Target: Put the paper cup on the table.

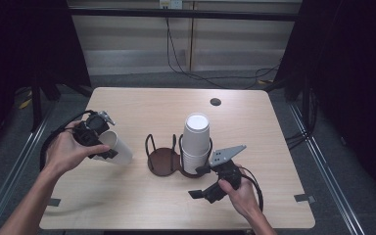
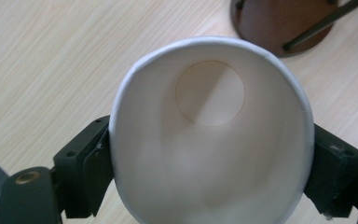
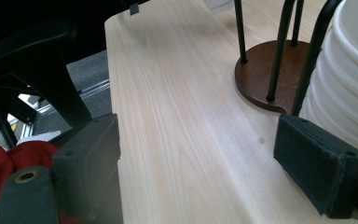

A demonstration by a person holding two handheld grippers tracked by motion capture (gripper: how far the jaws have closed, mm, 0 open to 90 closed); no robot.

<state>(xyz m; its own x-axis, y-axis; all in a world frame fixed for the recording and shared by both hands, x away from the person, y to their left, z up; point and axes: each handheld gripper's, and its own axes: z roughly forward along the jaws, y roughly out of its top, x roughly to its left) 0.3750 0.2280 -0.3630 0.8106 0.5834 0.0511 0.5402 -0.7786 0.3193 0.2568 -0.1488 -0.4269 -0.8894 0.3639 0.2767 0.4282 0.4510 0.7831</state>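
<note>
Counter [image 1: 142, 105]: pale wood, with the work going on near its front half.
Cup rack [image 1: 162, 159]: at the middle; its left ring stands empty, its right ring holds the cup stack.
Cup stack [image 1: 196, 143]: upside down, still tall, so I'd judge most of the job is left.
Single cup [image 1: 117, 147]: lifted off toward the left edge, lying sideways.
Left tool [image 1: 105, 147]: jaws clamped on the single cup's rim.
Right tool [image 1: 201, 181]: jaws wide apart, holding nothing, one pad just beside the cup stack.
</note>
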